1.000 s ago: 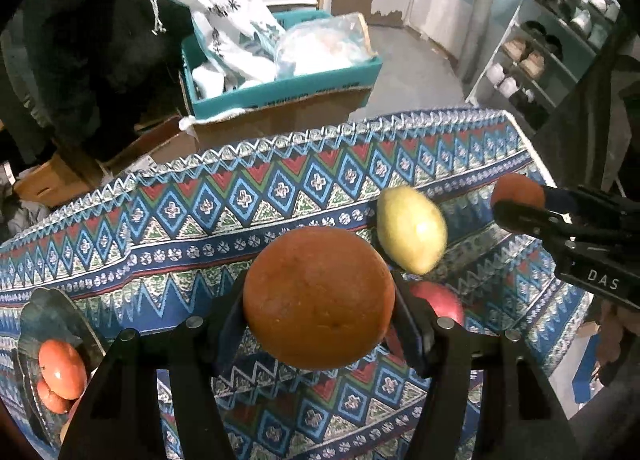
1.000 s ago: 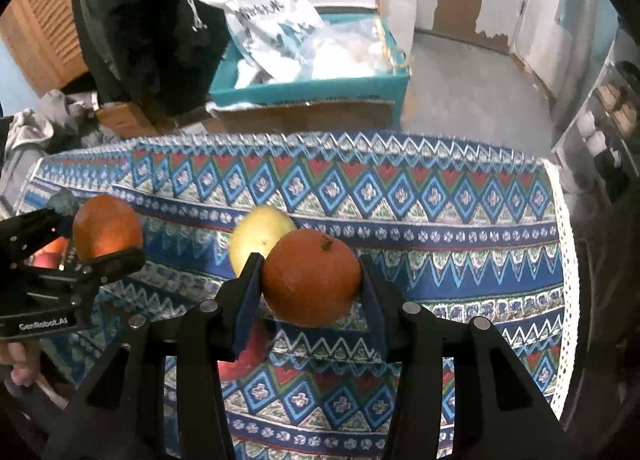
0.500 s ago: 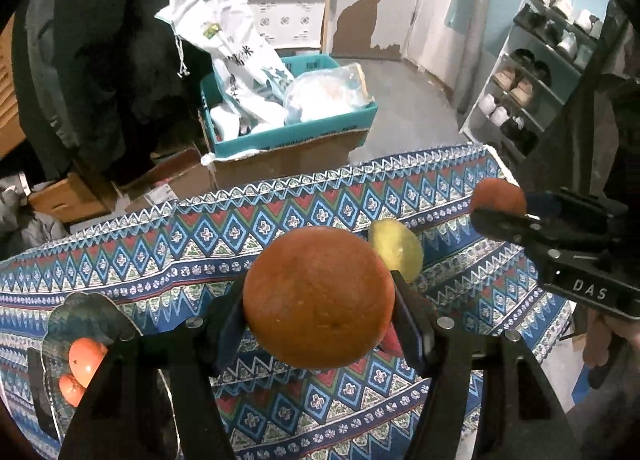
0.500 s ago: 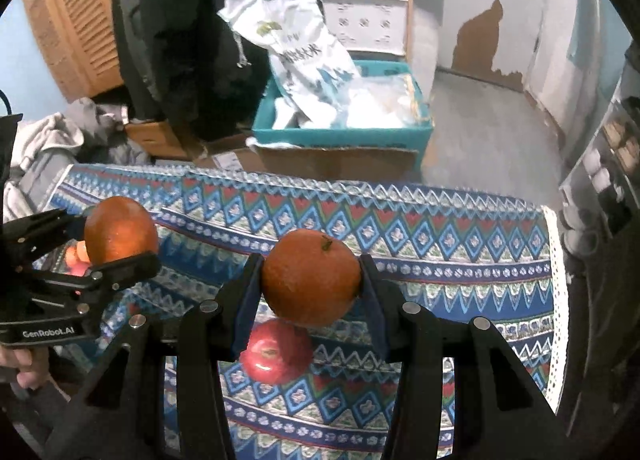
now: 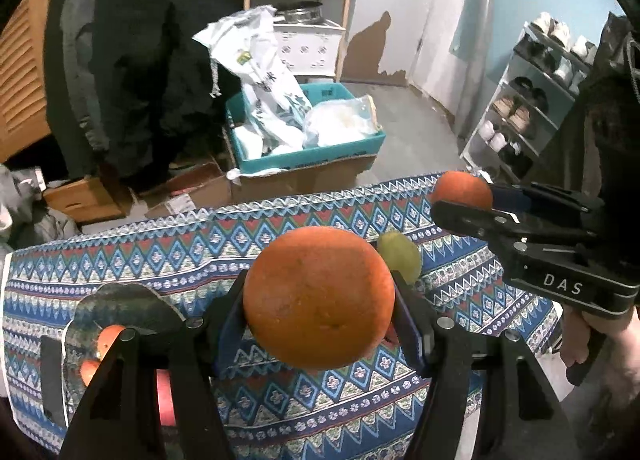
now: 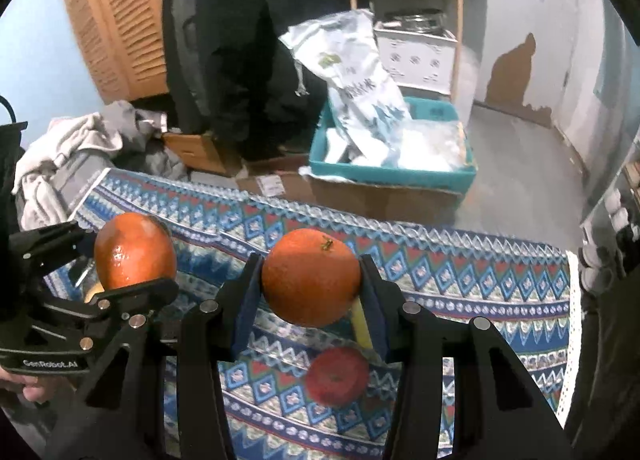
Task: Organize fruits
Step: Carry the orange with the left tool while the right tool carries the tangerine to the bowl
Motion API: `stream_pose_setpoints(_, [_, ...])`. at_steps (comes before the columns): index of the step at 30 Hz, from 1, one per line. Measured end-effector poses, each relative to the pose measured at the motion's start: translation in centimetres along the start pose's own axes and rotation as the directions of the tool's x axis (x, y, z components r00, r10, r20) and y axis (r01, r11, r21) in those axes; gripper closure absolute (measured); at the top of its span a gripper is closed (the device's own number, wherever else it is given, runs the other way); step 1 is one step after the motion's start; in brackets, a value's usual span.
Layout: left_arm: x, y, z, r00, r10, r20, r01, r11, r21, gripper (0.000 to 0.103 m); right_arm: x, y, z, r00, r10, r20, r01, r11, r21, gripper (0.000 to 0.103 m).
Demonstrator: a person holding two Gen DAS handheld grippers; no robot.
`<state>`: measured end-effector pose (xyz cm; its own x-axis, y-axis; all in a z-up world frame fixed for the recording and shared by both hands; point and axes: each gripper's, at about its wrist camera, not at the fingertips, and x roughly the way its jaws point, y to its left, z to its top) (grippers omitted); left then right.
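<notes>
On the right gripper's [image 5: 460, 202] black body, seen from the left wrist, white letters read "DAS"; on the left gripper's [image 6: 136, 260] body, seen from the right wrist, small white letters read "GenRobot.AI". The white bag [image 6: 356, 72] standing in the teal box [image 6: 392, 176] carries dark print too blurred to read.

Both grippers are held level above the patterned cloth [image 5: 160, 244], side by side and well apart, each pointing toward the far edge of the table. The left gripper is clamped on an orange [image 5: 318, 296], the fruit filling the gap between its blue pads. The right gripper is likewise closed on a second orange [image 6: 312, 276], stem end up. A hand [image 5: 600, 334] grips the right tool's handle.

Two oranges are held in all. On the cloth lie one yellow-green fruit [image 5: 400, 256] and one red apple [image 6: 338, 376], the apple just below the right gripper. A dark plate [image 5: 120, 304] at the left holds at least two small orange-red fruits [image 5: 108, 338], partly hidden.
</notes>
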<state>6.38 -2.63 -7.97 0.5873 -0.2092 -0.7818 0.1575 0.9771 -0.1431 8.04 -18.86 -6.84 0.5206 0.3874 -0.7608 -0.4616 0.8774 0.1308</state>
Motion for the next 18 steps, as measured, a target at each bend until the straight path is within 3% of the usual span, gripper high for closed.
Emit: stream_pose_setpoints(18, [-4.7,6.8,-1.6,0.996,0.064,0.067,-0.057,0.992,-0.109,0.036,1.0,7.5,3.2,0.997,0.080,0.008,-0.079,0.992,-0.094,0.057])
